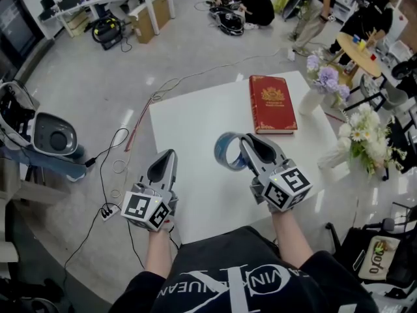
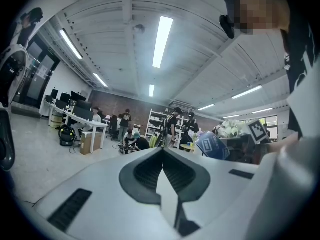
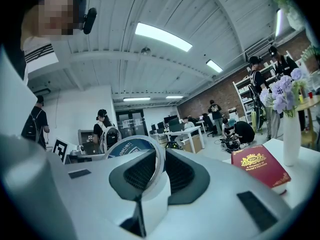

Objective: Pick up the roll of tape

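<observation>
1. Two grippers hover at the near side of the white table [image 1: 195,119]; the right gripper [image 1: 244,141] is clamped on the roll of tape [image 1: 227,152] (its band sits between the jaws).
2. The roll stands on edge, near the red book [image 1: 272,103] but apart from it.
3. The left gripper [image 1: 171,153] has its jaws together with nothing between them, left of the roll.

A white table [image 1: 195,129] carries a red book [image 1: 272,103] lying flat. Just right of the book stands a white vase [image 1: 311,100] of purple flowers; farther right, a white-flowered bouquet [image 1: 361,135].
</observation>
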`<state>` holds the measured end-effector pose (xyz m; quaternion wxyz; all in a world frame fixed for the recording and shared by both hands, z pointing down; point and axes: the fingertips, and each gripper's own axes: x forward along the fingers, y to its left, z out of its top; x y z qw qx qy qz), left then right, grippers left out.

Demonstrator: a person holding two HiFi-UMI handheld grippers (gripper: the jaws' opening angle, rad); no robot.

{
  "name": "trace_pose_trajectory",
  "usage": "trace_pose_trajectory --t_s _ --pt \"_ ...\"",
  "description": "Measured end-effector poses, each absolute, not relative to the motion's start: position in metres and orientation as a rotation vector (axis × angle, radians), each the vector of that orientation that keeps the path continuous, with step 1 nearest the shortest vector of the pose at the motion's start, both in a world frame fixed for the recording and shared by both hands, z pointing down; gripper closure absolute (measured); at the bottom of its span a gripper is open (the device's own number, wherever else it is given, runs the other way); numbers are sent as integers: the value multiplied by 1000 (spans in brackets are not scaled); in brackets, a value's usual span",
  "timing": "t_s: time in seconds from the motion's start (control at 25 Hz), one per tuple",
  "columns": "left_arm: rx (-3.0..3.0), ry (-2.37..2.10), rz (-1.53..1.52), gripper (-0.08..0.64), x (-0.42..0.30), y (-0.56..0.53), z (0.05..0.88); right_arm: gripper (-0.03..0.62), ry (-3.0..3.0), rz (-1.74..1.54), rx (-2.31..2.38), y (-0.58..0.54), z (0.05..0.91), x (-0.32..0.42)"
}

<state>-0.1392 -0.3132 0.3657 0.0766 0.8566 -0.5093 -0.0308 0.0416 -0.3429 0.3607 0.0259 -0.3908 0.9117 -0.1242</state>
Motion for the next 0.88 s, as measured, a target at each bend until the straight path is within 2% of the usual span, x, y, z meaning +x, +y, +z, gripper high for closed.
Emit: trace_pose_trajectory --t_s 0.88 --pt "2555 -1526 -84 555 -137 -312 370 518 2808 -399 -1203 -342 361 44"
